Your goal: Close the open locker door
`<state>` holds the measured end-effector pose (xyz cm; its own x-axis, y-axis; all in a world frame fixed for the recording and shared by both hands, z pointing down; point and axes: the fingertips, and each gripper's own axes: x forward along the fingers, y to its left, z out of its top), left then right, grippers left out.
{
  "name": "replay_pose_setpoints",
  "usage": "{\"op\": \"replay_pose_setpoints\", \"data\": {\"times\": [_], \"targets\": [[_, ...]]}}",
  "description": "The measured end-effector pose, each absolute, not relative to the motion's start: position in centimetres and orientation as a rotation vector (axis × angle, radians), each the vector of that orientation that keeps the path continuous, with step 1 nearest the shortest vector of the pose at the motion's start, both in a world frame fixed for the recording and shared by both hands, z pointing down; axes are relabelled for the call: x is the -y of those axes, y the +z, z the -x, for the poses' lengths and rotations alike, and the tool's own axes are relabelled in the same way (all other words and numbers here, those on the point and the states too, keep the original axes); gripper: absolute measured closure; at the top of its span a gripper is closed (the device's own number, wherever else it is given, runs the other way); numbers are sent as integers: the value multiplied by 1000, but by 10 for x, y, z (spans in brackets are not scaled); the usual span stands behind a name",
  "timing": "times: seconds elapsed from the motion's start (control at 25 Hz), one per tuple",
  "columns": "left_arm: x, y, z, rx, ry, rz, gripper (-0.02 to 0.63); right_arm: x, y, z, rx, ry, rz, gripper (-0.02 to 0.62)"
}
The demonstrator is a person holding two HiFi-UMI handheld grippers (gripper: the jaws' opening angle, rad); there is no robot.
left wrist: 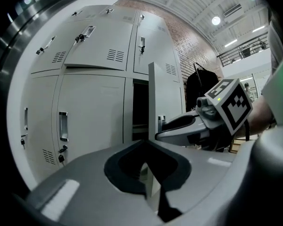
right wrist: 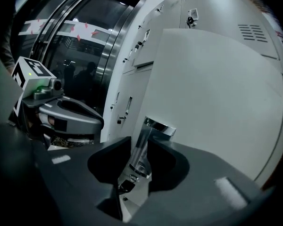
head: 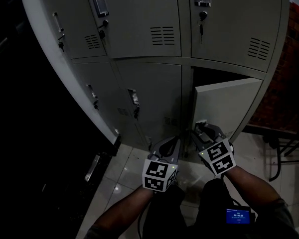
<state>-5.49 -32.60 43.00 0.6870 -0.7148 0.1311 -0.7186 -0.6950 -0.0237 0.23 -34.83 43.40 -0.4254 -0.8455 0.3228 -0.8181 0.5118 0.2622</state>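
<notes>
Right hand-held gripper (head: 203, 132) is closing around the chrome handle (right wrist: 148, 140) (a hold for swinging the locker door (head: 224, 106) shut); left hand-held gripper (head: 165, 146) hovers, jaws apart.

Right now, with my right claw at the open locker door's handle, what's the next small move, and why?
Probably let the right claw finish closing on the handle. Its jaws are closing with the handle between them, and the locker door stands ajar from its dark compartment. Getting a firm hold first should make swinging it shut steadier.
</notes>
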Motion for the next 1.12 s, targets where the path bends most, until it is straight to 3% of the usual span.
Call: {"op": "replay_pose_setpoints", "data": {"times": [0.24,1.12], "targets": [[339,431,56,1230,220,-2842,604,378,436,-8,2307,-117,-1416,526],[373,438,60,1244,205,-2822,603,448,439,-23,2162,-51,-1608,548]]}}
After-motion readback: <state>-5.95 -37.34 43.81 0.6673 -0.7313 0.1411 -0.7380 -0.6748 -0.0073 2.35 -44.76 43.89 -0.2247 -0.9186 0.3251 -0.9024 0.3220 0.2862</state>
